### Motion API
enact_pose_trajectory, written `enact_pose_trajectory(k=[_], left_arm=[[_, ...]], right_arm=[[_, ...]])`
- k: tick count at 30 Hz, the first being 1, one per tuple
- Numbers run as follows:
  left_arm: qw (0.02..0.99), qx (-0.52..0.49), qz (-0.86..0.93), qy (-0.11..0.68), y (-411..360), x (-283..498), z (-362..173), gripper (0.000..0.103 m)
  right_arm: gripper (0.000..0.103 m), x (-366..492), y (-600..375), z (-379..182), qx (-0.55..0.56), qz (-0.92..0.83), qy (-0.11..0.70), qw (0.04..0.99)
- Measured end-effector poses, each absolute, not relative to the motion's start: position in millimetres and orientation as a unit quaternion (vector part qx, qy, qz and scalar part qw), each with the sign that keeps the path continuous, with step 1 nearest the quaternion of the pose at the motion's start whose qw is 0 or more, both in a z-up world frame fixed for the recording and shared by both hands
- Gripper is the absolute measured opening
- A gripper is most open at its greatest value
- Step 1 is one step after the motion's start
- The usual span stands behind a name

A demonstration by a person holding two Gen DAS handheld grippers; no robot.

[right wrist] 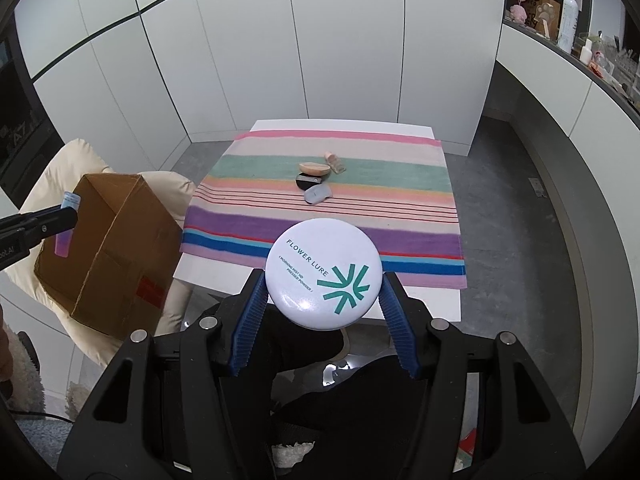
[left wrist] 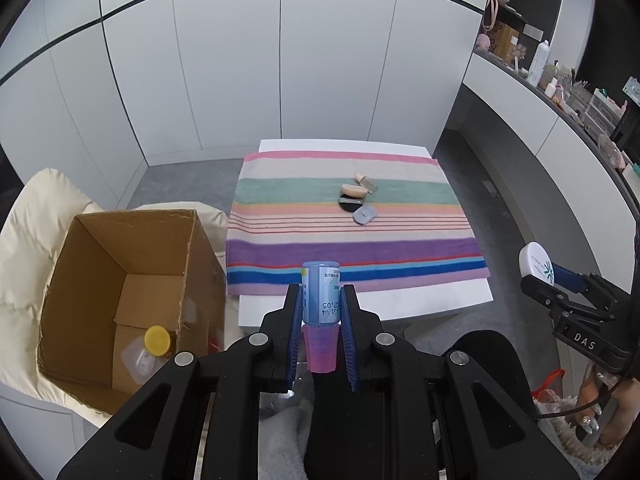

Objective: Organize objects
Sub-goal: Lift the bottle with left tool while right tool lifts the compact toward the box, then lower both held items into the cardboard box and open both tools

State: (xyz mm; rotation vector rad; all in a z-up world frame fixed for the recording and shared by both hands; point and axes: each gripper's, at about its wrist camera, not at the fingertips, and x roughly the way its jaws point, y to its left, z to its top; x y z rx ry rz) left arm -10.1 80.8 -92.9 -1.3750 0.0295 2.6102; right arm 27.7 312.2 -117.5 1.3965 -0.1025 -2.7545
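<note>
Off to the left of the fingers: cardboard box sitting open on a cream cushion, yellow-capped bottle already inside, so probably the drop spot. Left gripper clamped tight on a blue bottle, pink cap toward the wrist, held just short of the worktop. Ahead, well past both fingertips, small cosmetics huddled mid-towel. Right gripper squeezing a white powder compact by its rim, flat face up.

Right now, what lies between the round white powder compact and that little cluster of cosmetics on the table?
Only bare striped towel between the compact and the cluster, in the right wrist view.
</note>
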Motion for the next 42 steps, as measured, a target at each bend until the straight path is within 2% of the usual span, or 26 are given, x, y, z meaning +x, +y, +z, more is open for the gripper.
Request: enact_pose_trajectory(k=[9, 16, 32, 42], left_arm=[[0.081, -0.476, 0.876, -0.009, 60.9, -11.3, -98.2, 0.019], [0.027, -0.482, 0.875, -0.031, 10.2, 7.3, -106.4, 0.019], [-0.144, -0.48, 0.858, -0.116, -150.5, 80.2, -121.8, 0.019], [-0.183, -0.47, 0.85, -0.15, -196.7, 107.4, -124.5, 0.019]], right_arm=[[0.06, 22.8, 293.5, -116.3, 0.453, -0.891, -0.014, 0.034], [0.06, 10.6, 258.2, -112.9, 0.448, -0.892, 0.003, 0.066], [0.06, 3.8, 51.4, -99.2, 0.418, -0.857, 0.111, 0.282], [0.06, 25.8, -48.2, -112.5, 0.413, -0.82, 0.166, 0.361]])
